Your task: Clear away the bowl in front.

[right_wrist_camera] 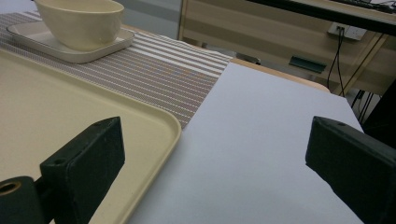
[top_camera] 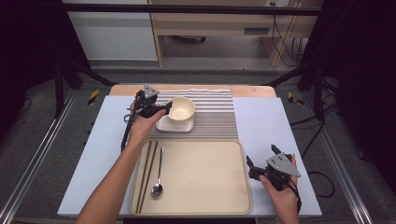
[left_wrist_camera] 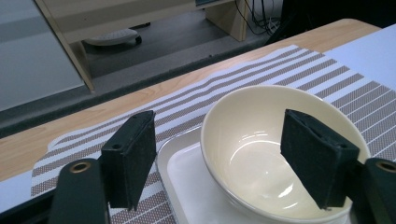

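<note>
The right claw (top_camera: pixel 258 164) was seen nearest, held in the person's right hand (top_camera: pixel 284 193) at the bottom-right of the bench (top_camera: pixel 261 119), just beside the right rim of the beige tray (top_camera: pixel 201 177). Its jaws were stood wide apart, w/ nothing between them; in the right gripper view the tray's corner (right_wrist_camera: pixel 159 126) was found under the one jaw and bare bench under the other. On the tray's left side a spoon (top_camera: pixel 158 177) and a pair of dark chopsticks (top_camera: pixel 146 172) were laid lengthwise, side by side, approx. parallel. Beyond the tray a striped placemat (top_camera: pixel 212 114) was spread, and on it a small white square dish (top_camera: pixel 175 125) was set, w/ a cream bowl (top_camera: pixel 181 109) upright on it. The left claw (top_camera: pixel 169 108) was held at the bowl's left rim. In the left gripper view the rim (left_wrist_camera: pixel 210 121) was straddled: one jaw was placed outside the wall, over the mat and dish, the other inside the bowl. The jaws were parted, no pad was seen pressed on the wall, so the bowl wasn't gripped. The bowl's inside was glossy.
</note>
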The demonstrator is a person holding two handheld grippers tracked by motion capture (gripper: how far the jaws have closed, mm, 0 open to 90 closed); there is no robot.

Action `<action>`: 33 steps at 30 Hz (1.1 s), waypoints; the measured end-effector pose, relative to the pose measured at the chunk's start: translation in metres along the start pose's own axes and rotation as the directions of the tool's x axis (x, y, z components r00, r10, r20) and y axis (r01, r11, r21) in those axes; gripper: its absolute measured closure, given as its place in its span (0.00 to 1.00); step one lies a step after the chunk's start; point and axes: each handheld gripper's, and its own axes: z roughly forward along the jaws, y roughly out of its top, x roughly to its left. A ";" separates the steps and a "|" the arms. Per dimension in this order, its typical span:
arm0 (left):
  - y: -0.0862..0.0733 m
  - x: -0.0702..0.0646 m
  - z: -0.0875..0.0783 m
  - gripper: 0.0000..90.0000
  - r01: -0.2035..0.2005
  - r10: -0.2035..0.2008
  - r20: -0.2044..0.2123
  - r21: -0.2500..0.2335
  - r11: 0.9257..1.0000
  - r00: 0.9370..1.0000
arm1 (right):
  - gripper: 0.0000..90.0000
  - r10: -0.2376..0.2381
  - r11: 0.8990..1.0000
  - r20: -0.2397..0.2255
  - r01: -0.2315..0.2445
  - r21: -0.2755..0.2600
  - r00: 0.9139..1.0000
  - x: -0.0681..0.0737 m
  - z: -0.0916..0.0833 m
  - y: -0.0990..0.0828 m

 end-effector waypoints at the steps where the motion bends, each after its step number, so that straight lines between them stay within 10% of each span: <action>1: -0.001 -0.001 0.002 0.32 0.005 -0.005 0.005 0.006 1.000 1.000 | 0.05 -0.001 1.000 -0.001 0.001 -0.002 1.000 0.000 0.000 0.000; 33: -0.021 -0.010 0.039 0.56 0.085 -0.079 -0.055 0.106 0.991 0.995 | 0.06 0.000 1.000 -0.011 0.000 0.009 1.000 0.000 0.002 -0.002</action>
